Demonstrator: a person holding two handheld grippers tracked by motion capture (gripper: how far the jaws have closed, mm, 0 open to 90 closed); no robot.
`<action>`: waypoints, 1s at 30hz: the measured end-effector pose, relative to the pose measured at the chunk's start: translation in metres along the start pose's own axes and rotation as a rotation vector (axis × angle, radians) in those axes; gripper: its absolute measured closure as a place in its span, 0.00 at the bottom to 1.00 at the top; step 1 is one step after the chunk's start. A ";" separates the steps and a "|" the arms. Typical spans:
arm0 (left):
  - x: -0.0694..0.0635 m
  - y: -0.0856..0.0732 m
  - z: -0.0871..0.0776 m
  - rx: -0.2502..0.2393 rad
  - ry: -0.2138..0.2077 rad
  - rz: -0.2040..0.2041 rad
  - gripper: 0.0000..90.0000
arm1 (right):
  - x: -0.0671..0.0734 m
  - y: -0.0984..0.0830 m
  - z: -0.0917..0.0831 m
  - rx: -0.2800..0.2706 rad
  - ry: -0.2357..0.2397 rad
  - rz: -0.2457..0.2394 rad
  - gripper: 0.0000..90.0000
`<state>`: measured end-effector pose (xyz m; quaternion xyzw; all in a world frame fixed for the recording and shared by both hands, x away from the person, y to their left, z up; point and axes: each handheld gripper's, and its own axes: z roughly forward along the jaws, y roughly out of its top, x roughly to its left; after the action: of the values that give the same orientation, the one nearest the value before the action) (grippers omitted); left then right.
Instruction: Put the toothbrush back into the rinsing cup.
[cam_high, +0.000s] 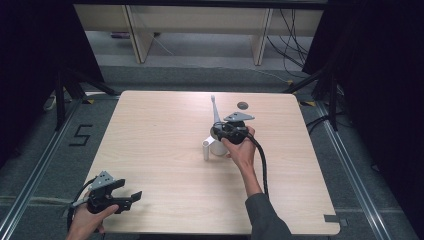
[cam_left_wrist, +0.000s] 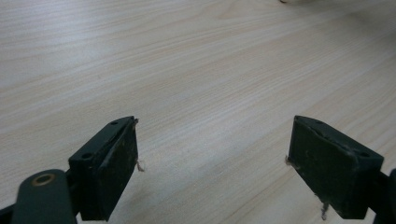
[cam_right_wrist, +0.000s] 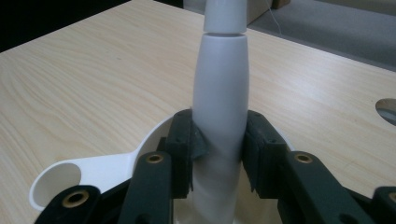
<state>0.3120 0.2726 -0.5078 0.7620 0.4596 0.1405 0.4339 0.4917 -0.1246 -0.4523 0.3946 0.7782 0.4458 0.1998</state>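
A white electric toothbrush (cam_high: 215, 111) (cam_right_wrist: 220, 88) stands upright in a white holder (cam_high: 218, 148) (cam_right_wrist: 100, 169) near the middle of the wooden table (cam_high: 160, 145). Its thin neck points toward the far edge. My right gripper (cam_high: 223, 133) (cam_right_wrist: 219, 142) is shut on the toothbrush's thick handle, one pad pressed on each side, just above the holder. A short white tube (cam_high: 205, 149) rises from the holder's left side. My left gripper (cam_high: 131, 198) (cam_left_wrist: 212, 163) is held low over the front left corner of the table, open with only bare wood between its pads.
A round cable hole (cam_high: 242, 105) (cam_right_wrist: 386, 110) sits in the tabletop beyond the toothbrush. A black cable (cam_high: 262, 165) trails from the right gripper along the forearm. Dark curtains and stand legs flank the table; desk legs and cables lie on the floor behind.
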 end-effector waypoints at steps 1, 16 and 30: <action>0.000 0.000 0.000 0.000 0.000 0.000 0.17 | 0.000 0.000 0.000 0.001 0.000 0.002 0.74; 0.000 0.000 0.000 0.003 -0.002 0.003 0.17 | -0.002 -0.005 -0.001 0.003 0.005 0.020 0.66; 0.002 0.000 -0.002 0.027 0.001 0.032 0.17 | -0.007 0.004 -0.026 -0.061 -0.014 0.043 0.48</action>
<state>0.3122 0.2751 -0.5069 0.7750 0.4495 0.1413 0.4211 0.4800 -0.1432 -0.4357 0.4079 0.7542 0.4709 0.2076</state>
